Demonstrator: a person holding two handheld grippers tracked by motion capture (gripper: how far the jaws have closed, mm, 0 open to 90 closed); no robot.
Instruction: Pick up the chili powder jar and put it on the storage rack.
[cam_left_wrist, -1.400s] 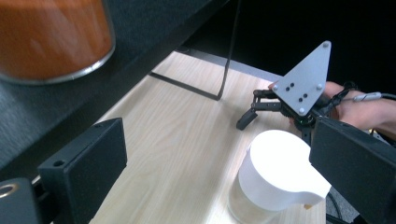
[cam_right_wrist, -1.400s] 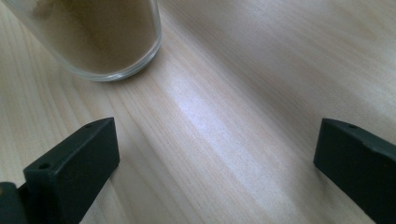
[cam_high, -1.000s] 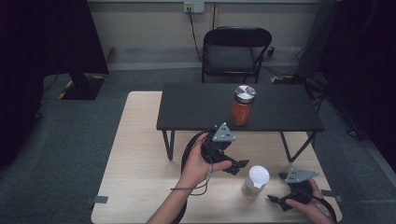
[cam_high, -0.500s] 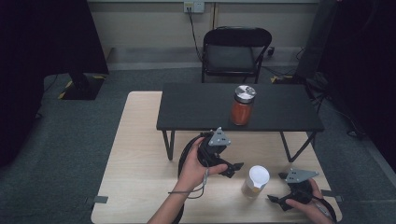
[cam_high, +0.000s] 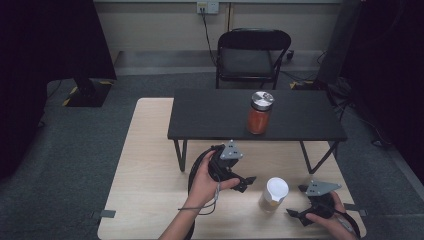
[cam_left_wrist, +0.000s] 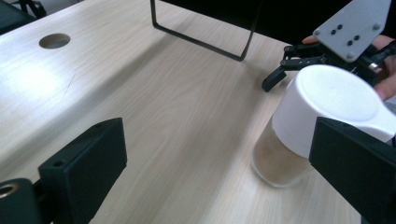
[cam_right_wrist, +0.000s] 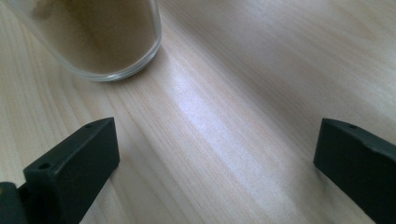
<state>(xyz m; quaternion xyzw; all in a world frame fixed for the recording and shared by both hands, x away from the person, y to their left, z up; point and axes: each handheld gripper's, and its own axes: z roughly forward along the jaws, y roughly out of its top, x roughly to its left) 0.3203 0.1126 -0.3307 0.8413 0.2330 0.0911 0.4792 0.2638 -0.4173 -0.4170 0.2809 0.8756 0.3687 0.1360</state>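
On the pale wood-grain table (cam_high: 150, 175), a clear glass jar (cam_high: 272, 196) with a smooth white rounded lid and tan powder inside is seen upright, between the two grippers. The left gripper (cam_high: 244, 183) is held wide just beside it; the right gripper (cam_high: 295, 216) is likewise spread wide, near the front edge. Behind, a black low bench (cam_high: 210, 117) carries an orange jar (cam_high: 259, 112) with a metal lid.

White-capped jar (cam_high: 274, 195) between both tools; tabletop (cam_high: 150, 175) open leftward
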